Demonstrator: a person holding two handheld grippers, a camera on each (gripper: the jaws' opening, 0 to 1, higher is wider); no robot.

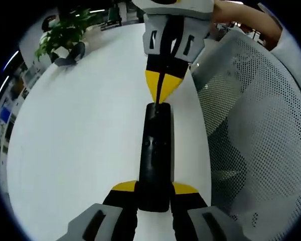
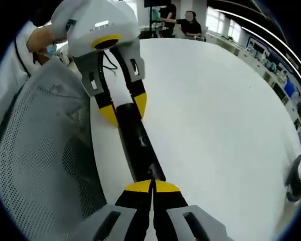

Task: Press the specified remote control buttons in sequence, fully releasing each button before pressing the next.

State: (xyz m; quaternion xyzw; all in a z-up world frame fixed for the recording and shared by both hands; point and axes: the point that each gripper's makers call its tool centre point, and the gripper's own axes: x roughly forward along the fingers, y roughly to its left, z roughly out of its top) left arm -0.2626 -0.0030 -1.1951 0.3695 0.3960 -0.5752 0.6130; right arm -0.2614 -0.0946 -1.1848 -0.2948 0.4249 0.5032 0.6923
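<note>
A long black remote control [image 1: 155, 150] lies lengthwise over the white table [image 1: 80, 140]. My left gripper [image 1: 154, 189] is shut on its near end, one yellow-tipped finger on each side. My right gripper [image 1: 162, 91] comes in from the top of the left gripper view. Its jaws are shut and its joined yellow tips sit at the remote's far end. In the right gripper view the remote control [image 2: 138, 143] runs from my shut right gripper [image 2: 152, 187] up to the left gripper [image 2: 124, 109]. I cannot tell whether the tips press a button.
A white mesh office chair [image 1: 256, 125] stands close against the table edge beside the remote, seen too as the chair [image 2: 40, 150]. A potted plant [image 1: 65, 32] sits at the table's far corner. People sit at desks [image 2: 183, 22] beyond the table.
</note>
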